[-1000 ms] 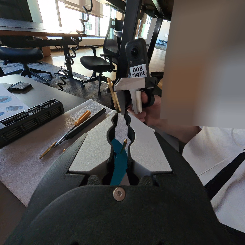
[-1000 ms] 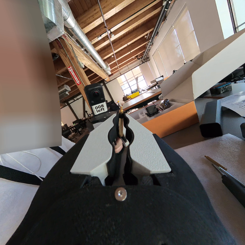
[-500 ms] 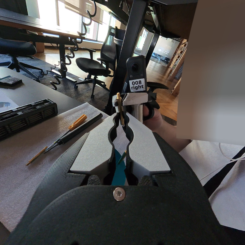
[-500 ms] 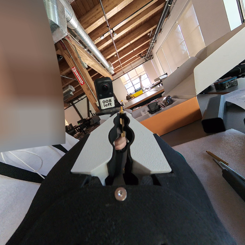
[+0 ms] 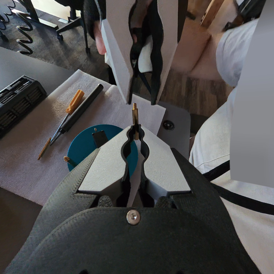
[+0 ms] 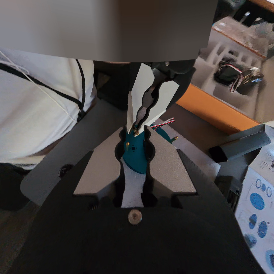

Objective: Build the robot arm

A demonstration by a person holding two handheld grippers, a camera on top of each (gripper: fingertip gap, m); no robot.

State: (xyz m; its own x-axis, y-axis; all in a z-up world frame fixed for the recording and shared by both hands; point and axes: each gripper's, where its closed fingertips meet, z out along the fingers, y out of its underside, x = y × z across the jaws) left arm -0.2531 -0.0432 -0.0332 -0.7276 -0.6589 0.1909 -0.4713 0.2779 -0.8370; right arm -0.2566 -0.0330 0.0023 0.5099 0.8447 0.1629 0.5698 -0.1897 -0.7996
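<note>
Left wrist view: left claw [image 5: 135, 127] pinching brass standoff [image 5: 135, 117], threaded end toward spread right claw [image 5: 141, 102].

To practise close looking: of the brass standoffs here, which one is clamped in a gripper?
The upright brass standoff pinched by the left gripper; another lies loose on the foam mat, others stand on the blue disc.

Dark grey carpet [image 5: 49, 49] runs under black office-chair legs [image 5: 71, 25] and a coiled black cable [image 5: 23, 43]; wood flooring [image 5: 185, 89] lies nearer, beside the grey bench [image 5: 22, 68] with rounded corners.
</note>
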